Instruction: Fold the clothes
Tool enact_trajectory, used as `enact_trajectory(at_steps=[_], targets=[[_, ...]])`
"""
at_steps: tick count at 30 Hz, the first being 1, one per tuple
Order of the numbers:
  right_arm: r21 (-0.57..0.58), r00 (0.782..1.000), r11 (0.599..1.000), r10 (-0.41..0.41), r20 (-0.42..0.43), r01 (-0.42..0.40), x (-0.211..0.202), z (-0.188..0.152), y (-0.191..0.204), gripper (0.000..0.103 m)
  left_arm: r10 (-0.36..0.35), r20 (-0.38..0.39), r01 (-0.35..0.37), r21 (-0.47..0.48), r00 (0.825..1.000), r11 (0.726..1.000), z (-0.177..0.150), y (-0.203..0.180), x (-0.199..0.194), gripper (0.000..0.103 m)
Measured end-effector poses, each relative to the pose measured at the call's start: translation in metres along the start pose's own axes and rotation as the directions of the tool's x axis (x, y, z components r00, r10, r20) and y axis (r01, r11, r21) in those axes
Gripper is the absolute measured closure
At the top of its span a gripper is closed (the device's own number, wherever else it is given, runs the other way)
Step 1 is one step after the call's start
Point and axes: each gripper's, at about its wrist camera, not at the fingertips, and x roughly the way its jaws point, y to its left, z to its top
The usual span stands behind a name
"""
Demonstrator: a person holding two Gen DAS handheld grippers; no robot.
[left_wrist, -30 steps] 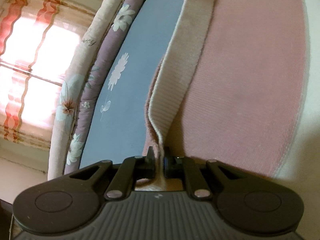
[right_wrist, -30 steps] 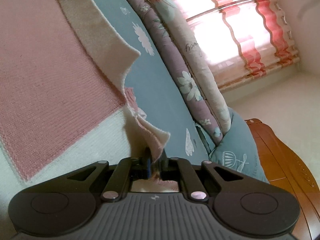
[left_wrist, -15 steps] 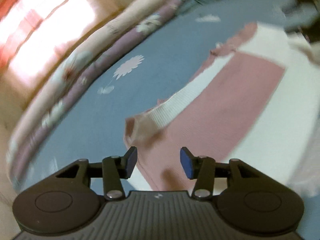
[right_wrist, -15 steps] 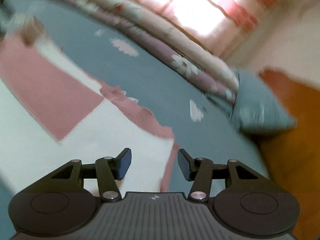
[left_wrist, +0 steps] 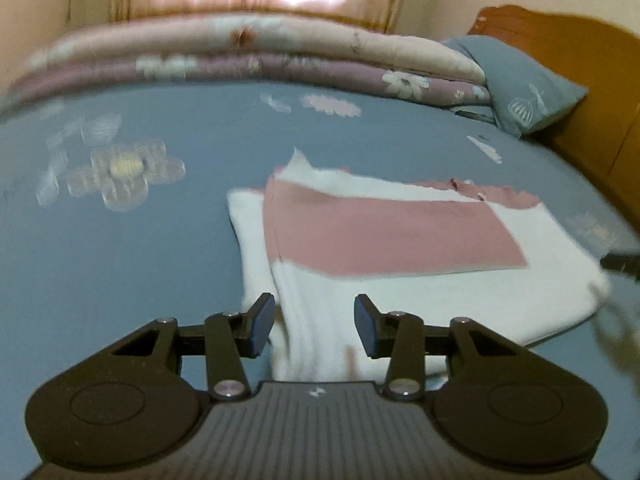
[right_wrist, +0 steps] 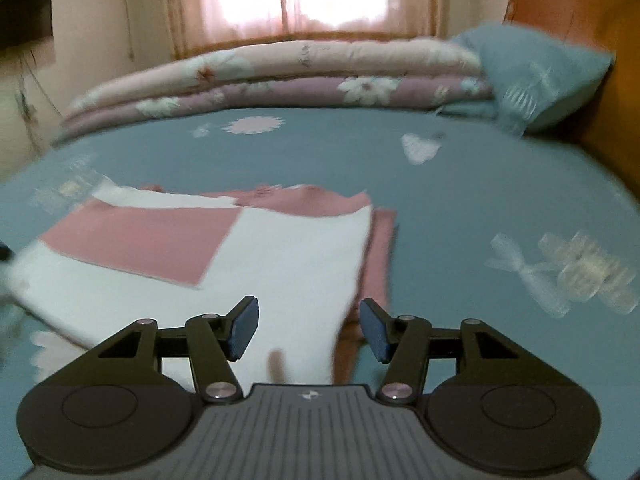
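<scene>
The left gripper (left_wrist: 315,326) hangs with its jaws closing and empty; its blue pads (left_wrist: 262,326) touch no cloth. Just ahead and below lies the folded pink-and-white knitted garment (left_wrist: 384,240), flat on the blue flower-printed bedsheet (left_wrist: 120,240), a pink panel across its white body, layers stepped at the near edge. To the right, the right gripper (right_wrist: 308,328) is opening, likewise empty, with the same garment (right_wrist: 280,256) ahead. Beyond it lies a rolled floral quilt (right_wrist: 280,76).

Your folded sweater (left_wrist: 392,240) lies on the bed (left_wrist: 160,248). At twelve o'clock behind it sit stacked quilts (left_wrist: 256,60), with a pillow (left_wrist: 524,84) at two.
</scene>
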Motion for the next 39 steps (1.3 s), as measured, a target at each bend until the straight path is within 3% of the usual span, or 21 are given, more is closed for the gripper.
enact_trajectory(at_steps=[4,7,9,15,18,25,31,36,37,38,39], targets=[[0.144,0.993,0.984,0.112,-0.035,-0.106,0.001,-0.004,-0.028,0.042,-0.074,-0.043,0.068,-0.132,0.996,0.989,0.005,0.02,0.011,0.062],[0.238,0.986,0.96,0.16,-0.047,-0.145,0.006,-0.008,-0.048,0.042,-0.156,-0.09,0.13,-0.241,0.984,0.962,0.009,0.034,0.027,0.062],[0.256,0.987,0.957,0.156,-0.049,-0.138,0.006,-0.01,-0.053,0.042,-0.188,-0.111,0.155,-0.253,0.976,0.955,0.009,0.035,0.034,0.062],[0.226,0.983,0.963,0.168,-0.075,-0.148,0.006,-0.012,-0.052,0.042,-0.186,-0.168,0.14,-0.254,0.968,0.957,-0.001,0.036,0.045,0.062],[0.266,0.98,0.95,0.186,-0.075,-0.16,0.007,-0.013,-0.061,0.042,-0.206,-0.167,0.159,-0.256,0.964,0.953,-0.01,0.038,0.043,0.062],[0.362,0.944,0.89,0.323,-0.07,-0.278,0.019,-0.017,-0.073,0.046,-0.293,-0.139,0.242,-0.3,0.946,0.923,-0.014,0.042,0.049,0.062],[0.358,0.933,0.883,0.351,-0.078,-0.303,0.034,-0.017,-0.067,0.054,-0.316,-0.1,0.27,-0.32,0.944,0.908,-0.016,0.043,0.047,0.064],[0.341,0.93,0.889,0.355,-0.094,-0.305,0.037,-0.018,-0.061,0.055,-0.334,-0.131,0.277,-0.329,0.933,0.903,-0.015,0.046,0.057,0.064],[0.34,0.932,0.891,0.35,-0.097,-0.3,0.038,-0.018,-0.061,0.059,-0.329,-0.131,0.274,-0.32,0.935,0.907,-0.013,0.044,0.056,0.07],[0.345,0.933,0.892,0.344,-0.102,-0.292,0.039,-0.018,-0.061,0.062,-0.324,-0.131,0.271,-0.311,0.937,0.911,-0.012,0.041,0.056,0.082],[0.349,0.935,0.893,0.339,-0.107,-0.283,0.04,-0.019,-0.061,0.068,-0.318,-0.13,0.268,-0.302,0.939,0.915,-0.01,0.039,0.055,0.087]])
